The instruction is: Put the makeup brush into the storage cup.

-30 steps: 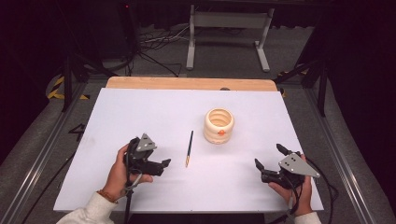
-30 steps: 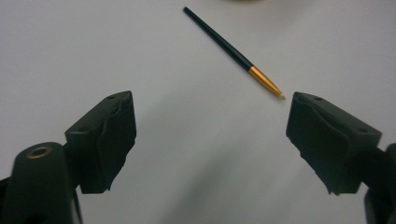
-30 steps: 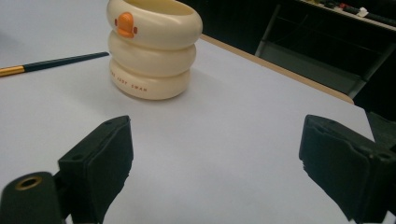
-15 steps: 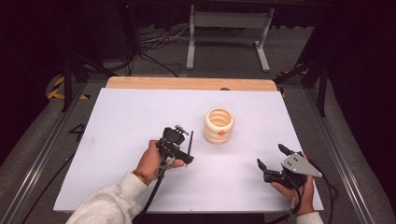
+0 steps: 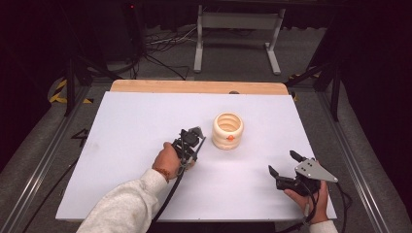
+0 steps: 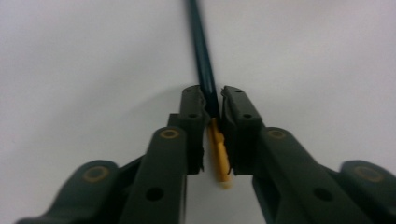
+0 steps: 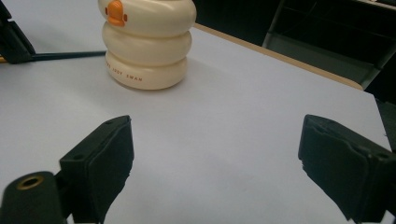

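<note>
A thin dark pen [image 6: 201,56] with a yellow end lies on the white table [image 5: 131,126], just left of a cream ribbed cup [image 5: 227,130] with an orange duck bill. My left gripper [image 5: 194,144] is lowered over the pen. Its jaws have just been closing, and in the left gripper view the left gripper [image 6: 212,100] is shut on the shaft, close to the yellow end. My right gripper [image 5: 283,162] rests open near the front right of the table, nothing between its jaws. In the right gripper view the right gripper [image 7: 215,154] faces the cup [image 7: 147,42] and the pen's shaft [image 7: 70,55].
A wooden strip [image 5: 194,86] runs along the table's far edge. Beyond it stand a grey metal frame [image 5: 235,22] and cables on the floor. Metal rails border both sides of the table.
The left hand moved right, from the table's left part to the pen beside the cup, and its jaws closed on the pen. The right hand stayed in place.
</note>
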